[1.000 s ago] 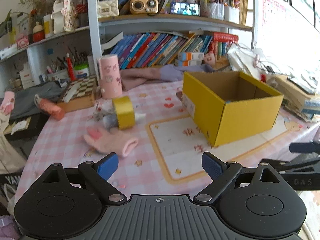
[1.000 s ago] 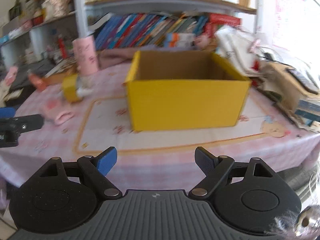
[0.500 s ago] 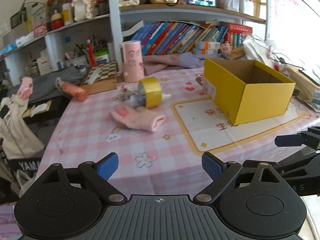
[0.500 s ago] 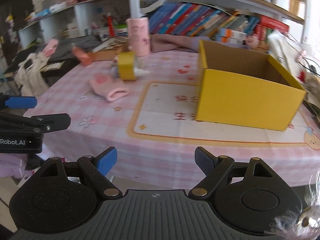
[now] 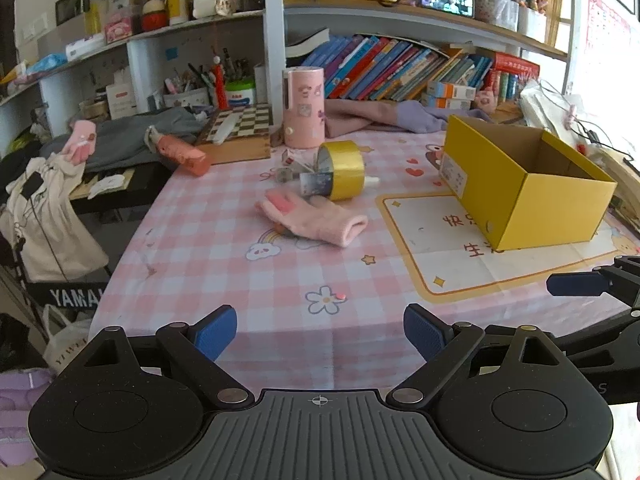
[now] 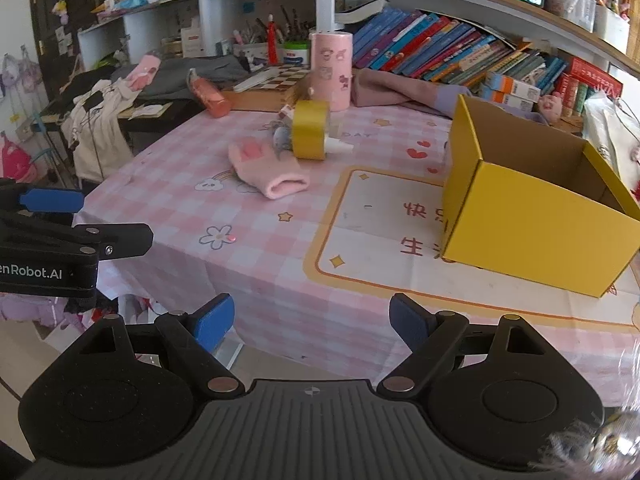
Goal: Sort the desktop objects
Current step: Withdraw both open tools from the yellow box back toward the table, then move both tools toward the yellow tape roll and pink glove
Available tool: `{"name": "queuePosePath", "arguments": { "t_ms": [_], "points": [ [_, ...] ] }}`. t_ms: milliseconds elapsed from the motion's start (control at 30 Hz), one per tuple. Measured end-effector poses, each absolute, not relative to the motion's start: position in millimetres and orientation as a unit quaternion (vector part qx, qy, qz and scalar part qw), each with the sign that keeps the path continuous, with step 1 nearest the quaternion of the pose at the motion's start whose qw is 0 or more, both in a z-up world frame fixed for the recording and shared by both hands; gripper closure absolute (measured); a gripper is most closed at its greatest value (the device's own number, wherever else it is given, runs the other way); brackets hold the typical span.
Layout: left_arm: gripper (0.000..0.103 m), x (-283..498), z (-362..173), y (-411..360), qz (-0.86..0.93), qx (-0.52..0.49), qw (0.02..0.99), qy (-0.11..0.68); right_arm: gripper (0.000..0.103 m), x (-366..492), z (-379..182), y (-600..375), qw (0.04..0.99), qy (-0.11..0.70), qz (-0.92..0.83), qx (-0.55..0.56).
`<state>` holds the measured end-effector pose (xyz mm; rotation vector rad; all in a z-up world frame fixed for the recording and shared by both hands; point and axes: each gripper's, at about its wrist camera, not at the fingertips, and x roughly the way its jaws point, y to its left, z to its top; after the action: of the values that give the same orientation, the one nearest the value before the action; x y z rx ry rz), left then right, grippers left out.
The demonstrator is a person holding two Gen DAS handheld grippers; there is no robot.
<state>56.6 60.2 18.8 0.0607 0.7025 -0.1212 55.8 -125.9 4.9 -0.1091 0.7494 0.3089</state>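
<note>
Left gripper (image 5: 320, 336) level at near table edge, pointing across tablecloth (image 5: 240, 264); jaws wide apart, holding nothing. Right gripper (image 6: 311, 318) just beside it, off near edge, angled toward box (image 6: 536, 216); jaws wide apart, holding nothing. Box open-topped, on right of table. Glove (image 5: 316, 218) flat mid-table, well ahead of both grippers. Tape roll (image 5: 346, 170) on edge just behind glove, small bottle through it. Pink cylinder (image 5: 303, 107) upright farther back.
</note>
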Motion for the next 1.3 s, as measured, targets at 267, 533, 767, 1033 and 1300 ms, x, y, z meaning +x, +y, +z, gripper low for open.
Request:
{"name": "queuePosePath", "arguments": {
  "t_ms": [267, 533, 767, 1033, 1300],
  "points": [
    [0.01, 75.5, 19.4, 58.8, -0.045, 0.036, 0.94, 0.337, 0.019, 79.4, 6.0, -122.9, 0.917, 0.359, 0.167, -0.059],
    [0.01, 105.4, 16.5, 56.4, -0.023, 0.037, 0.939, 0.341, 0.02, 117.9, 7.8, -119.8, 0.915, 0.347, 0.19, -0.074],
    [0.01, 138.5, 13.7, 67.6, 0.025, 0.019, 0.939, 0.341, 0.02, 158.0, 8.4, -118.3, 0.915, 0.336, 0.207, -0.083],
    [0.01, 172.2, 6.0, 66.6, 0.045, 0.034, 0.932, 0.358, 0.022, 207.8, 13.7, -123.8, 0.92, 0.332, 0.206, -0.045],
    [0.01, 204.0, -9.8, 59.7, 0.034, 0.025, 0.927, 0.372, 0.022, 247.9, 10.9, -119.0, 0.914, 0.346, 0.212, -0.015]
  ]
}}
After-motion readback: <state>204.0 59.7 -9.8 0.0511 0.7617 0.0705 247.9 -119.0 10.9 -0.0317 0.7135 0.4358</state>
